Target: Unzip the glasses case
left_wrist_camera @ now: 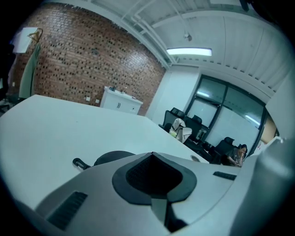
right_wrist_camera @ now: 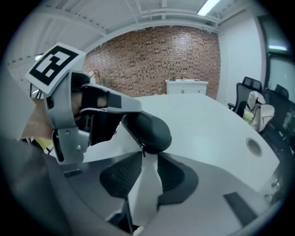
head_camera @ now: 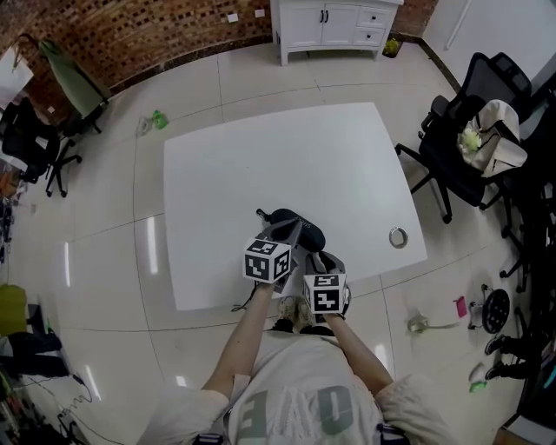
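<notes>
The right gripper [right_wrist_camera: 148,157] stands with its jaws apart, nothing pinched between the dark ribbed pads [right_wrist_camera: 120,177], only bare white showing down the gap. Right at the mouth of that gap hangs the zipper pull [right_wrist_camera: 143,150] of the glasses case [right_wrist_camera: 150,129], at the fingertips but not pressed by them. The case is a dark, rounded hard shell lying on the near part of the white worktop [head_camera: 261,165], about midway along its near edge, just in front of the person. From the left comes the left gripper [left_wrist_camera: 152,156], jaws together with no gap between the pads and nothing visible between them; seen from the right gripper view, its tip lies over the left end of the case and seems to rest on the shell, though I cannot be sure it touches. A short black loop [left_wrist_camera: 80,162] sticks out of the case's far left end. Both forearms [head_camera: 252,335] reach in from the near edge, the two marker cubes side by side. Further right on the worktop, well apart from the case, lies a small ring-shaped thing [head_camera: 398,236]. Beyond the right edge stand black office chairs [head_camera: 452,148], one carrying a pale bag [head_camera: 495,130]; at the far side are a white cabinet [head_camera: 334,22] and a brick wall [head_camera: 130,35].
</notes>
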Available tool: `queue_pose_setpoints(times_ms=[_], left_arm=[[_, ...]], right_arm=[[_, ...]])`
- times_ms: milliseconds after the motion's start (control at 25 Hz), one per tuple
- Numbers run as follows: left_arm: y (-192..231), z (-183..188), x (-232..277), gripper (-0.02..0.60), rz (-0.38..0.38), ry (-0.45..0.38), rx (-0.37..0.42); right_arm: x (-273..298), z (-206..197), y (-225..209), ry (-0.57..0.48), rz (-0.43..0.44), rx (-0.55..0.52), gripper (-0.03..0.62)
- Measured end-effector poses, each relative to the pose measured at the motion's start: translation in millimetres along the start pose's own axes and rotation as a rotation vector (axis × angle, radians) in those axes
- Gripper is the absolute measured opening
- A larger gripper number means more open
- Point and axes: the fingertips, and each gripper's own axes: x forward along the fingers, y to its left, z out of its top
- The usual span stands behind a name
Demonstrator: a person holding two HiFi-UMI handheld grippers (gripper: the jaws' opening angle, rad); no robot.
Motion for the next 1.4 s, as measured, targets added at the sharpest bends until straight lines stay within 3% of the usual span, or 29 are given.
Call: queue_pose_setpoints(times_ms=[160, 200, 240, 320, 840, 1080, 1240, 1320, 1400], left_arm=[[-0.8, -2.6, -1.4, 0.003, 0.008, -0.005, -0.009], [-0.9, -3.3, -1.5, 0.003, 0.008, -0.006, -0.014], [-1.0, -3.7, -1.7, 0.003, 0.007, -0.007, -0.017], [-0.7, -3.7, -2.4, 0.003, 0.008, -0.01, -0.017], [0.6, -4.1, -3.5, 0.003, 0.017, -0.024, -0.024], [0.0, -4.5, -3.2, 0.003, 0.014, -0.021, -0.034], [-1.6, -5.9, -2.5, 0.003, 0.012, -0.019, -0.034], [-1.3, -6.3, -3.0, 0.003, 0.012, -0.019, -0.036], [-0.8, -6.3, -2.9, 0.003, 0.013, -0.019, -0.04]], right_arm=[[-0.2, 1.4, -6.0, 0.003, -0.014, 0.055, 0.099], [-0.5, -0.4, -8.1, 0.006, -0.023, 0.042, 0.078], [-1.1, -1.2, -9.6, 0.008, -0.03, 0.023, 0.017], [-2.4, -2.4, -9.1, 0.01, -0.025, -0.002, 0.002], [-11.5, -11.5, 2.7, -0.003, 0.047, -0.083, 0.0], [-3.9, -12.1, 9.9, 0.031, 0.051, -0.183, 0.0], [-4.9, -5.6, 5.7, -0.001, 0.037, -0.164, 0.005], [-3.0, -4.1, 5.1, -0.009, 0.051, -0.121, 0.057], [-0.7, -4.7, 5.0, -0.003, 0.06, -0.084, 0.058]])
